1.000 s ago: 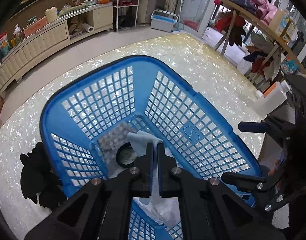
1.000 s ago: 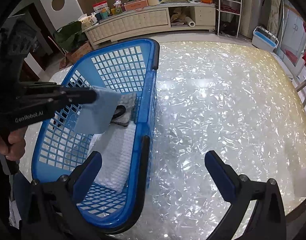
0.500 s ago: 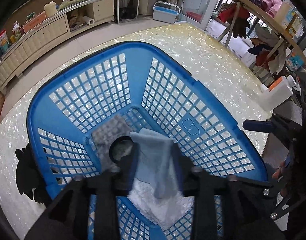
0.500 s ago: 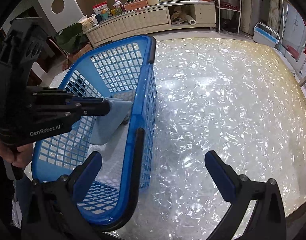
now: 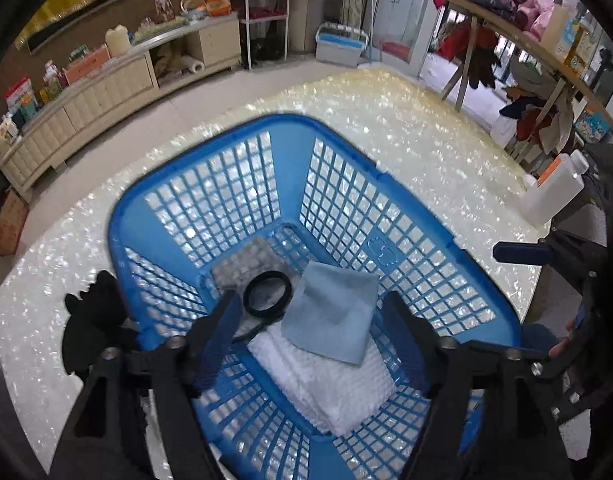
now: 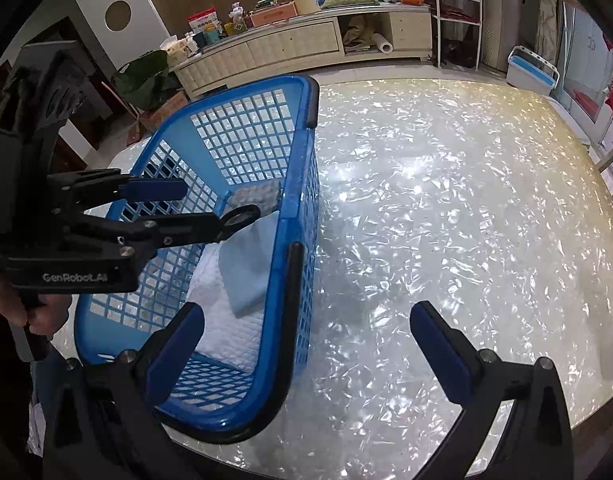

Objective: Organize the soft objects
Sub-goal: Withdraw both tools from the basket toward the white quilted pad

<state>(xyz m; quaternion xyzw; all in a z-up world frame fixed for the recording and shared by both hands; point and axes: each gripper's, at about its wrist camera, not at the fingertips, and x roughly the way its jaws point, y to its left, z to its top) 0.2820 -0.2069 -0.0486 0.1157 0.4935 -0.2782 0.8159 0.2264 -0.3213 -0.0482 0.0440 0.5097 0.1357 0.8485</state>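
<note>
In the blue basket, the light-blue cloth lies released atop the white towel; left gripper fingers have just spread, right gripper spread idle at three o'clock.

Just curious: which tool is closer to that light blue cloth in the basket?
Left. The left tool hangs open right above the blue cloth; the right tool straddles the basket rim beside it.

Right tongs gape empty beside the blue basket holding folded cloths.
</note>
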